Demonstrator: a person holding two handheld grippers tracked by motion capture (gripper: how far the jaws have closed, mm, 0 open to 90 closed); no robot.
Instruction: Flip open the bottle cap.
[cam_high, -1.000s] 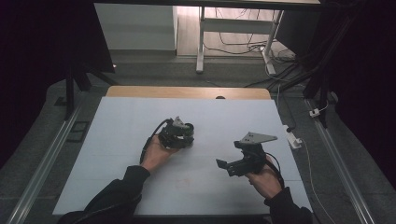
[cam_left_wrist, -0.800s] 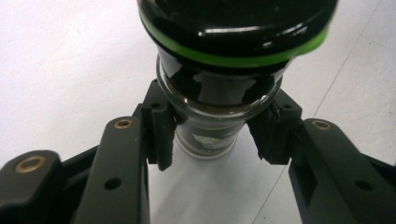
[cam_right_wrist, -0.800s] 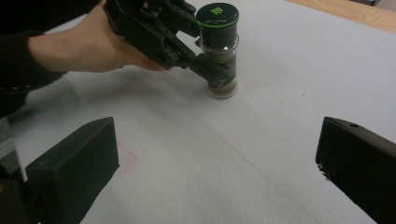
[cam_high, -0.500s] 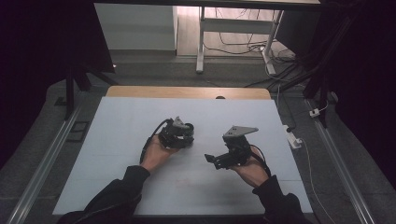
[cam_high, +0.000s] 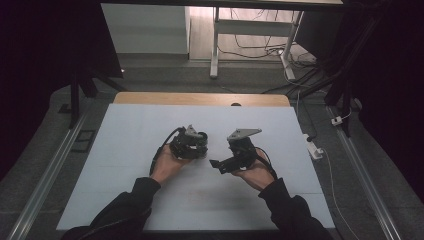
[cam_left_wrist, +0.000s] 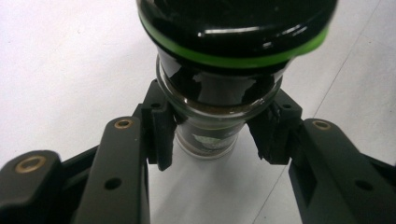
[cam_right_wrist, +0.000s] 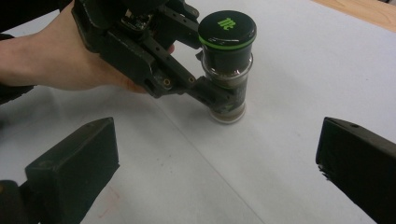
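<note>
Fingers (cam_left_wrist: 161, 135) of my left gripper (cam_left_wrist: 212, 140) pinch the spice jar (cam_left_wrist: 224, 93) below its black, green-ringed lid (cam_left_wrist: 236, 23) in the left gripper view, so the grasp is done. From the right gripper view, the jar stands upright on the white table (cam_right_wrist: 289, 154), long axis vertical, lid up; my right gripper (cam_right_wrist: 217, 161) hangs wide open, short of it (opening is left, I judge). High view: both grippers sit close together mid-table.

Dim, dark-edged high view; brighter gripper views, glare on the jar lid (cam_left_wrist: 233, 28), close blur.
</note>
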